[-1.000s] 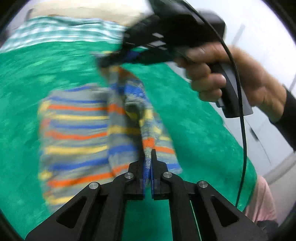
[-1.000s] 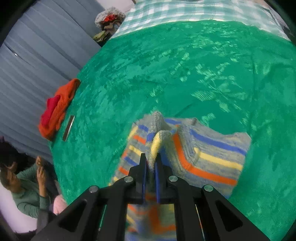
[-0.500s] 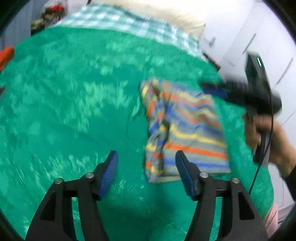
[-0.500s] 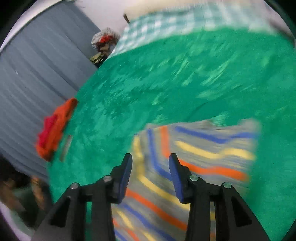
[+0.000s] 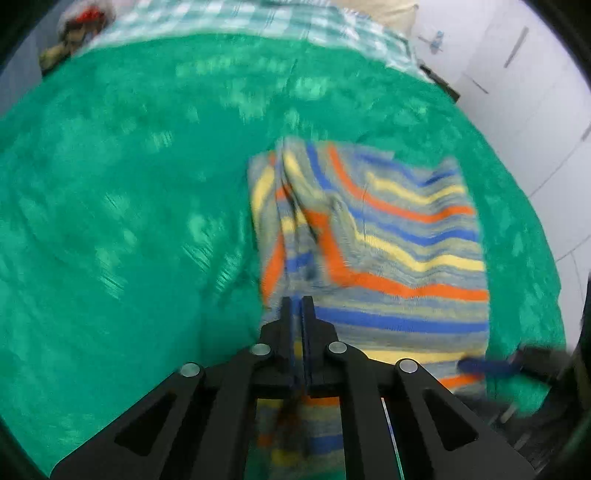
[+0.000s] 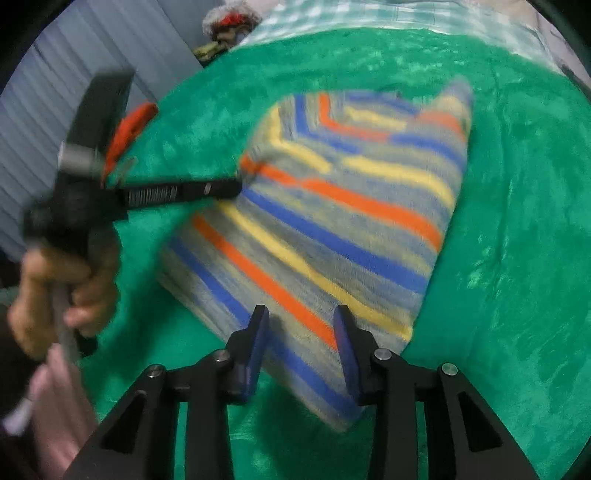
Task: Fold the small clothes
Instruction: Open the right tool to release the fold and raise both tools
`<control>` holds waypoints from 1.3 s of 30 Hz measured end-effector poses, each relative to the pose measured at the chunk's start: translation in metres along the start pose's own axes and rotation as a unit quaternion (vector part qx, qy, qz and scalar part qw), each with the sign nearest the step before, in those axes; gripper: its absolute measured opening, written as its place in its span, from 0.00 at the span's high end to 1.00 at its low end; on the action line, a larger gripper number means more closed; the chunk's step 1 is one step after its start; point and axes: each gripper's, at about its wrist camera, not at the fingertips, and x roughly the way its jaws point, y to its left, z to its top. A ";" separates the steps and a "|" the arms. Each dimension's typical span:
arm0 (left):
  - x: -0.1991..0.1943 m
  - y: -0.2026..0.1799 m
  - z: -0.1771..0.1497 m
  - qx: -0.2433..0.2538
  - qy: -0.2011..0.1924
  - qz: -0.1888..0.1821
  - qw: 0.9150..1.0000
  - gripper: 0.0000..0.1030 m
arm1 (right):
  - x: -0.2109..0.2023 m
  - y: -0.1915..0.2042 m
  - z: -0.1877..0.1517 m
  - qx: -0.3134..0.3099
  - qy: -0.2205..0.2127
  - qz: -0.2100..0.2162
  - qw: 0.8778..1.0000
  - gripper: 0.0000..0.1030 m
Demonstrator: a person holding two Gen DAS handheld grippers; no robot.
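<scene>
A folded striped garment (image 5: 388,240) in grey, blue, orange and yellow lies on the green blanket (image 5: 129,221). My left gripper (image 5: 298,306) is at its near left edge. Its jaws are closing to a thin gap, and cloth shows between and beneath them. The right wrist view shows the left gripper (image 6: 238,186) from the side, with its tips pinching the garment (image 6: 351,221) at its left edge. My right gripper (image 6: 301,328) hovers over the garment's near edge. Its jaws are apart and closing slightly, with cloth below them. A blurred right gripper (image 5: 487,366) also appears low on the right of the left wrist view.
A red and orange cloth pile (image 6: 129,129) lies on the blanket's left side. A checked sheet (image 5: 258,18) covers the far end of the bed, with a heap of things (image 6: 229,22) beyond it. White cupboards (image 5: 517,92) stand to the right. A hand (image 6: 74,277) holds the left gripper's handle.
A second ago both grippers held the garment up, pinched shut. Half a second ago both stood open and the garment lay folded. Since then the left has closed at the left edge and the right has dropped nearer.
</scene>
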 end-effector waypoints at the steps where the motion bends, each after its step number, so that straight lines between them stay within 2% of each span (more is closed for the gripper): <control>1: -0.012 0.001 0.002 0.001 -0.014 -0.006 1.000 0.73 | -0.014 -0.004 0.011 0.003 -0.023 0.005 1.000 0.64; 2: -0.018 0.003 0.007 0.000 -0.025 -0.020 0.999 0.62 | -0.025 -0.008 0.024 0.003 -0.043 -0.003 0.999 0.64; 3: -0.024 0.001 0.012 -0.002 -0.037 -0.034 0.999 0.42 | -0.030 -0.016 0.039 0.006 -0.055 -0.014 0.998 0.64; 4: -0.022 -0.003 0.019 0.000 -0.045 -0.036 0.998 0.37 | -0.031 -0.024 0.050 0.013 -0.060 -0.020 0.998 0.64; 6: -0.005 -0.014 0.026 0.019 -0.037 -0.024 0.999 0.37 | -0.017 -0.050 0.080 0.041 -0.058 -0.032 0.997 0.64; 7: 0.014 -0.016 0.032 0.027 -0.026 -0.011 0.999 0.41 | -0.005 -0.061 0.089 0.055 -0.042 -0.031 0.997 0.64; 9: 0.053 -0.017 0.038 0.038 0.024 0.049 0.998 0.59 | 0.033 -0.084 0.097 0.093 0.015 -0.029 0.995 0.66; 10: 0.068 -0.010 0.036 0.027 0.046 0.050 0.997 0.57 | 0.045 -0.087 0.096 0.096 0.026 -0.037 0.994 0.66; 13: 0.044 0.006 0.031 -0.008 0.028 0.038 0.999 0.49 | 0.030 -0.064 0.092 0.052 0.002 -0.080 0.995 0.65; 14: 0.029 0.009 0.025 -0.012 0.016 0.033 0.999 0.47 | 0.013 -0.052 0.086 0.042 -0.019 -0.091 0.995 0.65; 16: 0.001 0.012 0.008 -0.016 0.003 0.016 1.000 0.36 | -0.018 -0.031 0.066 0.025 -0.053 -0.088 0.994 0.65; 17: -0.010 0.012 -0.004 -0.016 0.001 0.011 1.000 0.33 | -0.030 -0.020 0.053 0.018 -0.061 -0.085 0.994 0.65; 19: -0.013 0.008 -0.032 -0.002 0.015 0.021 1.000 0.30 | -0.035 -0.002 0.023 0.009 -0.051 -0.067 0.996 0.64; 21: 0.004 0.005 -0.056 0.015 0.054 0.062 0.996 0.30 | -0.012 0.006 -0.013 0.016 -0.001 -0.058 0.998 0.62; 22: 0.007 0.007 -0.065 0.014 0.067 0.068 0.995 0.30 | 0.001 0.007 -0.027 0.024 0.028 -0.062 0.997 0.62; 23: 0.002 0.011 -0.074 0.004 0.069 0.061 0.996 0.30 | 0.003 0.009 -0.044 0.034 0.038 -0.074 0.996 0.62; 24: -0.008 0.014 -0.080 -0.006 0.065 0.062 0.996 0.29 | -0.008 0.015 -0.056 0.035 0.020 -0.083 0.996 0.62; 25: -0.021 0.014 -0.086 -0.011 0.062 0.079 0.995 0.22 | -0.020 0.022 -0.064 0.037 0.015 -0.087 0.995 0.62; 27: -0.047 0.011 -0.095 -0.009 0.044 0.103 0.994 0.12 | -0.043 0.032 -0.075 0.058 0.008 -0.077 0.995 0.52; 28: -0.061 0.008 -0.098 -0.006 0.028 0.109 0.994 0.08 | -0.055 0.036 -0.080 0.065 -0.004 -0.081 0.995 0.33; 29: -0.075 0.004 -0.101 -0.003 0.013 0.116 0.993 0.07 | -0.068 0.044 -0.087 0.066 -0.020 -0.097 0.993 0.18; 32: -0.096 -0.005 -0.107 0.004 -0.006 0.130 0.992 0.06 | -0.092 0.062 -0.103 0.067 -0.053 -0.128 0.988 0.16; 39: -0.114 -0.020 -0.111 0.025 -0.024 0.144 0.989 0.06 | -0.120 0.076 -0.115 0.091 -0.070 -0.144 0.983 0.16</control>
